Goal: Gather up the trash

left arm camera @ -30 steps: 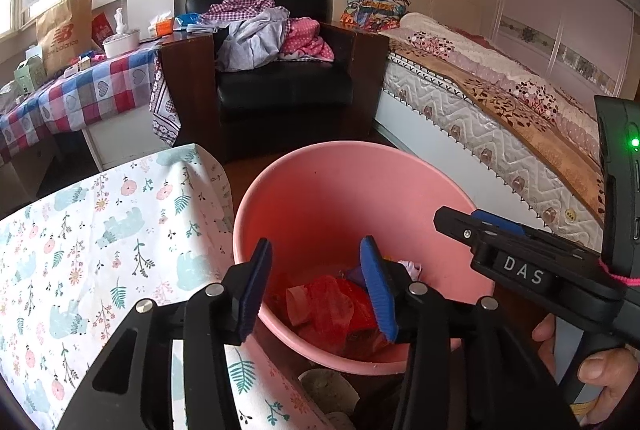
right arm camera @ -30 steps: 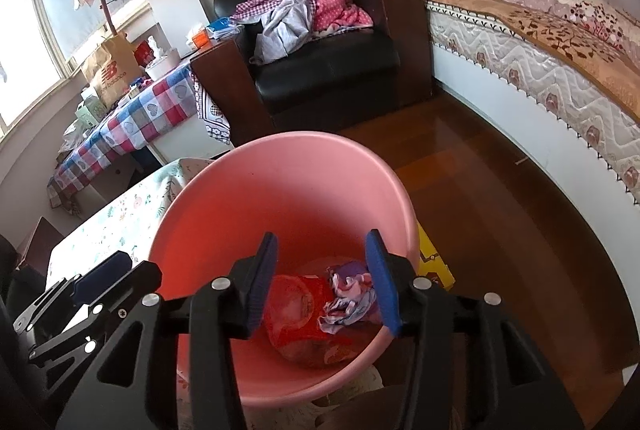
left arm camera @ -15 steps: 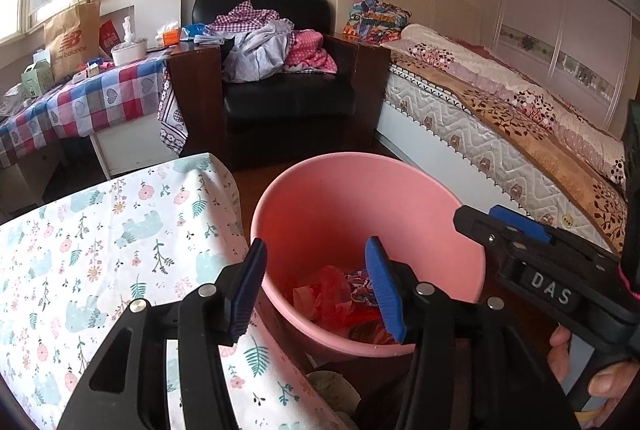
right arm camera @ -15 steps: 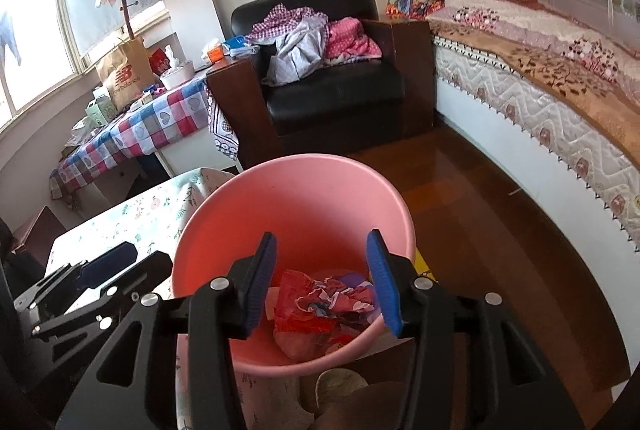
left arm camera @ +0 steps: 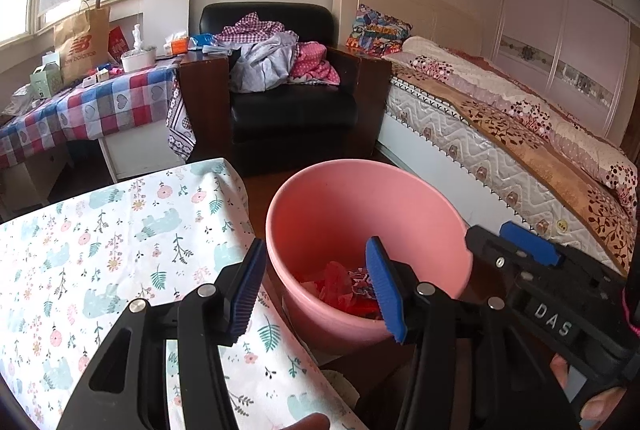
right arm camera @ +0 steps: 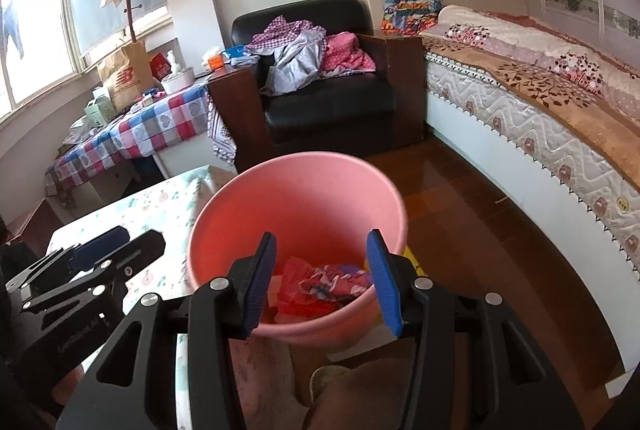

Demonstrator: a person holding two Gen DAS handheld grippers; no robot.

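From the left wrist view, the left gripper has its fingers spread apart with nothing between them, sitting just above the near rim of the pink bucket. The trash is down in the bottom of that bucket, red crinkly stuff, but the right finger blocks part of it so I can't really tell how many pieces there are. The floral-cloth surface is right beside the bucket on the left. The right gripper pokes in from the right edge, mostly cut off. From the right wrist view, the right gripper is also spread wide and empty over the pink bucket, and the trash looks like a red bag plus maybe a printed wrapper. The left gripper shows at the left edge over the cloth.
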